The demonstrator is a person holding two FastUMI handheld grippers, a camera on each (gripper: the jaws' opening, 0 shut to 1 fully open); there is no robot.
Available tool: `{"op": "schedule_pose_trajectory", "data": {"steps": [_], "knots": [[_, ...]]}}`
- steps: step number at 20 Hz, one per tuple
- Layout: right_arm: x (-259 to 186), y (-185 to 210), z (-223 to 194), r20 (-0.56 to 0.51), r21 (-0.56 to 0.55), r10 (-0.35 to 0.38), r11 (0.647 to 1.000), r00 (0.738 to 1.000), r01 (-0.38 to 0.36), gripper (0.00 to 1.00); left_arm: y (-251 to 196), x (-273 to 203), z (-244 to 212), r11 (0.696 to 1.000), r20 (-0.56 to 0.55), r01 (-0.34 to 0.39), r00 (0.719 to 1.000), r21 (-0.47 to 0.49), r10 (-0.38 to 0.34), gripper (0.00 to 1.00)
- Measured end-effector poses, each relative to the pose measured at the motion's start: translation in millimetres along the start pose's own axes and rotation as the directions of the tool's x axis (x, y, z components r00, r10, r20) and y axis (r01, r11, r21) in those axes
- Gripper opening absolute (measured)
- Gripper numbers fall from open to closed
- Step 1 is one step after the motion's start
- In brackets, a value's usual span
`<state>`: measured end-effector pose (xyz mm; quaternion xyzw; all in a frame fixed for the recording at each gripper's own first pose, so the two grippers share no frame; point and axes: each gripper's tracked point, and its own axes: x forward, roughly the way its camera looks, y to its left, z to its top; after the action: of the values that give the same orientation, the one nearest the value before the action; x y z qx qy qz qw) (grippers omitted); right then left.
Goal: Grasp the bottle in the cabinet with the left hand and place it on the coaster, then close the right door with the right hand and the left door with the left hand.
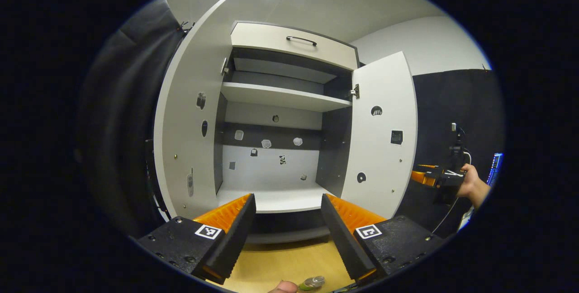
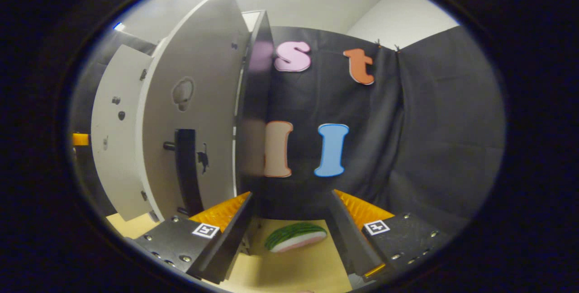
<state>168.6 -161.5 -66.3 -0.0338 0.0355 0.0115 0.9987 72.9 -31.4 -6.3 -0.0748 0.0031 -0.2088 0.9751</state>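
Observation:
The cabinet point(image 1: 276, 98) stands with both doors swung wide, and its shelves are bare. The left door point(image 1: 190, 125) and the right door point(image 1: 382, 134) flank the opening. My left gripper point(image 1: 288, 214) is open in front of the bottom shelf, holding nothing. At the lower edge of the left gripper view, a silver-capped green bottle top point(image 1: 313, 282) shows on the wooden table, beside a fingertip. My right gripper point(image 1: 441, 177), held by a hand, hangs to the right of the right door. In the right gripper view it point(image 2: 291, 211) is open beside the right door's point(image 2: 199, 103) outer face, near the dark handle point(image 2: 185, 166).
A watermelon-slice toy point(image 2: 294, 236) lies on the wooden table point(image 2: 307, 266) between the right gripper's fingers, a little ahead of them. A drawer with a handle point(image 1: 301, 40) tops the cabinet. The second door panel point(image 2: 115, 134) shows farther left. Black cloth hangs behind and to the right.

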Motion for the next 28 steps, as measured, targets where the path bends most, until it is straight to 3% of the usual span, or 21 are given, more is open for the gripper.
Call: {"op": "schedule_pose_trajectory", "data": {"steps": [2, 3, 5, 7, 8, 9, 11, 15, 19, 22, 23, 25, 28], "knots": [[2.8, 30.4, 30.5, 0.075, -0.025, 0.046, 0.999, 0.996, -0.045, 1.00, 4.1, -3.5, -0.8, 1.000, -0.005, -0.012, 1.000, 0.008, 0.012, 0.92], [4.6, 43.0, 38.0, 0.100, 0.004, 0.062, 0.998, 0.993, -0.063, 0.80, 5.2, -5.8, 0.2, 1.000, -0.002, -0.016, 1.000, 0.009, 0.016, 0.92], [8.8, 72.5, 39.4, 0.108, 0.060, 0.113, 0.991, 0.988, -0.120, 0.80, 8.0, -9.1, 1.5, 1.000, 0.001, -0.023, 1.000, 0.001, 0.023, 0.92], [11.0, 83.7, 42.5, 0.113, 0.010, 0.105, 0.994, 0.988, -0.107, 0.77, 13.7, -12.4, 3.0, 0.999, 0.005, -0.033, 0.999, -0.011, 0.033, 0.92], [13.0, 83.6, 42.9, 0.113, -0.013, 0.090, 0.996, 0.989, -0.089, 0.80, 17.2, -16.8, 4.8, 0.999, 0.009, -0.040, 0.999, -0.018, 0.040, 0.92], [13.6, 84.6, 41.5, 0.109, -0.022, 0.076, 0.997, 0.991, -0.074, 0.77, 21.1, -20.4, 6.8, 0.999, 0.015, -0.045, 0.999, -0.022, 0.046, 0.92], [15.1, 84.4, 40.8, 0.101, -0.004, 0.046, 0.999, 0.994, -0.046, 0.80, 27.2, -27.4, 9.9, 0.999, 0.030, -0.047, 0.998, -0.023, 0.048, 0.92], [15.3, 89.1, 40.8, 0.095, 0.010, 0.025, 1.000, 0.995, -0.026, 0.77, 43.7, -38.1, 8.3, 0.996, 0.029, -0.084, 0.996, 0.014, 0.084, 0.90], [17.8, 93.3, 38.8, 0.085, 0.021, -0.018, 1.000, 0.996, 0.016, 0.80, 41.3, -42.2, 13.2, 0.999, 0.033, -0.052, 0.998, -0.014, 0.053, 0.92], [19.0, 96.9, 38.2, 0.080, 0.039, -0.043, 0.998, 0.996, 0.040, 0.77, 52.4, -46.1, 21.1, 0.997, 0.047, -0.077, 0.996, 0.001, 0.077, 0.92], [20.4, 98.8, 37.8, 0.076, 0.043, -0.050, 0.998, 0.996, 0.047, 0.80, 56.6, -47.6, 23.9, 0.996, 0.051, -0.087, 0.995, 0.011, 0.086, 0.92], [22.5, 105.4, 39.5, 0.076, 0.040, -0.048, 0.998, 0.996, 0.045, 0.77, 67.2, -50.7, 24.5, 0.993, 0.053, -0.112, 0.993, 0.028, 0.110, 0.92], [28.2, 122.1, 37.8, 0.074, 0.055, -0.035, 0.998, 0.997, 0.031, 0.80, 85.2, -56.2, 25.3, 0.988, 0.052, -0.152, 0.987, 0.025, 0.151, 0.92]]}}
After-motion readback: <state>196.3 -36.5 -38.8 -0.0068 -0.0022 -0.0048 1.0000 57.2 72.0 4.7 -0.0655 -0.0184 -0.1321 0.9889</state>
